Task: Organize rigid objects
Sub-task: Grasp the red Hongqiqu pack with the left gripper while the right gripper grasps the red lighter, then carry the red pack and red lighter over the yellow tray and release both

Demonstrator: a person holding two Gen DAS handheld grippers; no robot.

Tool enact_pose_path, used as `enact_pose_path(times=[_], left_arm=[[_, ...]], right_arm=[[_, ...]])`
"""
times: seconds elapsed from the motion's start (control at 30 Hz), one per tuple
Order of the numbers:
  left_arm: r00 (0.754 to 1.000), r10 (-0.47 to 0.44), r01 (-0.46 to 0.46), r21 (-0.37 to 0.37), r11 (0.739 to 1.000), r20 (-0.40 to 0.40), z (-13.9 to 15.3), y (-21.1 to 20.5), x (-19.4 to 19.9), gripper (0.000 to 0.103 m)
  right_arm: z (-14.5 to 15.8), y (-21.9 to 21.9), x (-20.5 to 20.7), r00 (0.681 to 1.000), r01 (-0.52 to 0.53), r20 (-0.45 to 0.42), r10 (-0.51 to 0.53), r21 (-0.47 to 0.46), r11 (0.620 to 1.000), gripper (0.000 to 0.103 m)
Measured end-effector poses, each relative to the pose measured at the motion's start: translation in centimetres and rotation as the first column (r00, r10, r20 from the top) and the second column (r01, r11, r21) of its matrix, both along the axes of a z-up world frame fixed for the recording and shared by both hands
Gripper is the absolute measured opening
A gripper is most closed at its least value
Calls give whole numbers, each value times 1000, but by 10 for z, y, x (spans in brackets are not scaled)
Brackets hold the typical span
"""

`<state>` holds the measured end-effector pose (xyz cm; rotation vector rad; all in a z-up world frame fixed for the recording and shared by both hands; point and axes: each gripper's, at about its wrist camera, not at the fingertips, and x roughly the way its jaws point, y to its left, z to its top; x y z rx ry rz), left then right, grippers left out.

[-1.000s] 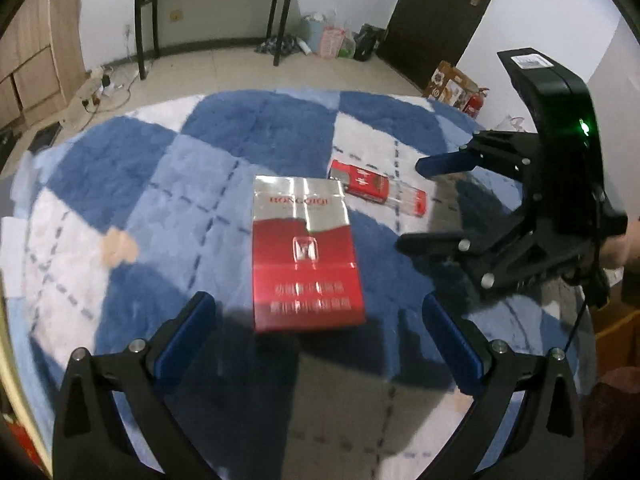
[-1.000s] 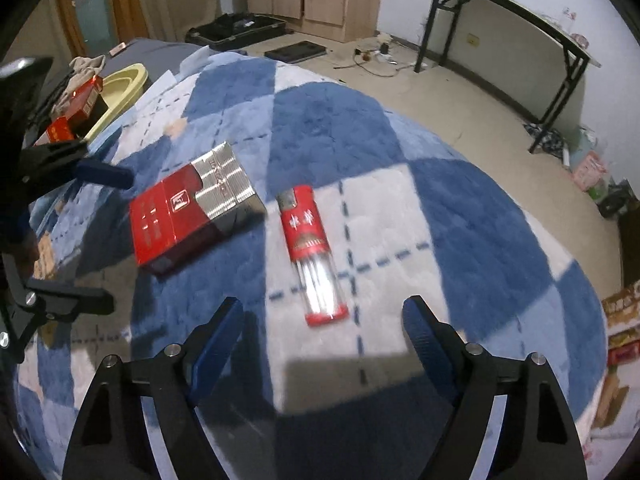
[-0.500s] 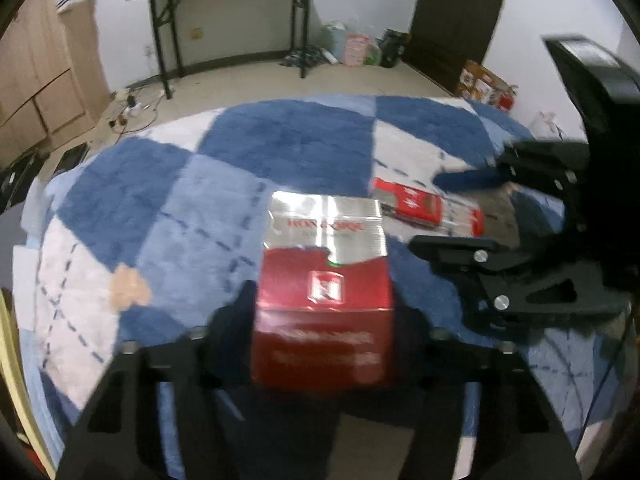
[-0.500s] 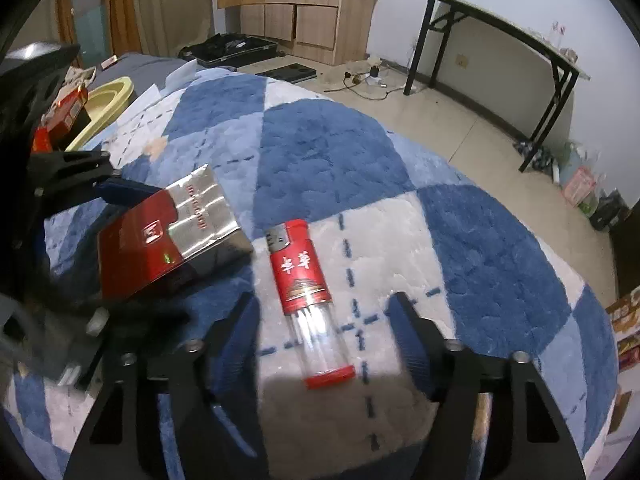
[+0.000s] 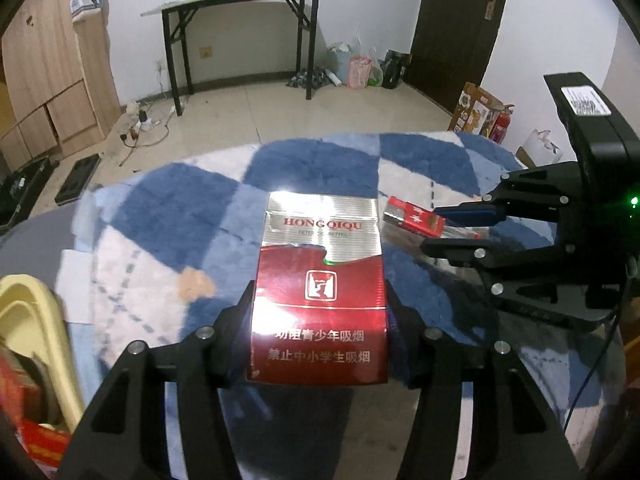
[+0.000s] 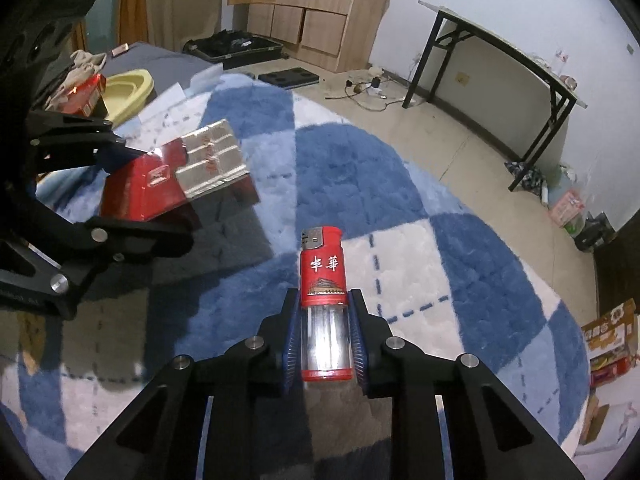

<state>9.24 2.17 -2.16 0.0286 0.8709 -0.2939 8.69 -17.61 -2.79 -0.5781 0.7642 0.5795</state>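
My left gripper (image 5: 320, 304) is shut on a red and silver cigarette pack (image 5: 320, 280), held above the blue and white checked rug (image 5: 168, 216). The pack also shows in the right wrist view (image 6: 176, 176), lifted, with the left gripper (image 6: 132, 196) around it. My right gripper (image 6: 325, 340) is shut on a red lighter (image 6: 323, 280) with a clear lower body, held above the rug (image 6: 460, 264). In the left wrist view the lighter (image 5: 416, 218) sits between the right gripper's fingers (image 5: 460, 230).
A yellow basin (image 6: 128, 88) with red boxes (image 6: 86, 94) beside it stands at the rug's far left; its rim shows in the left wrist view (image 5: 36, 320). A black-legged table (image 5: 240, 32), a wooden cabinet (image 6: 312, 12) and floor clutter lie beyond the rug.
Both grippers closed: the left on the cigarette pack, the right on the lighter. Both objects have been raised off the rug.
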Motion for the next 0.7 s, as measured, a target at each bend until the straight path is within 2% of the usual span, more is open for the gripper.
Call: enact_pose_path(times=[0.2, 0.3, 0.43, 0.5, 0.63, 0.7], left_arm=[[998, 35, -35, 2, 999, 60, 39, 35, -20, 58], [996, 45, -47, 29, 998, 77, 54, 54, -31, 58], [993, 64, -68, 37, 997, 96, 73, 86, -49, 58], [990, 81, -83, 10, 996, 115, 82, 111, -60, 58], [976, 180, -180, -6, 984, 120, 88, 170, -78, 58], [957, 264, -260, -45, 965, 122, 92, 208, -88, 58]], right_arm=[[28, 1, -21, 1000, -7, -14, 7, 44, 999, 22], [37, 8, -39, 999, -21, -37, 23, 64, 998, 22], [50, 31, -69, 994, -86, -60, 92, 95, 992, 22], [59, 46, -81, 989, -116, -75, 126, 133, 984, 22], [82, 87, -104, 972, -187, -98, 213, 227, 956, 22], [90, 108, -111, 963, -218, -99, 249, 257, 942, 22]])
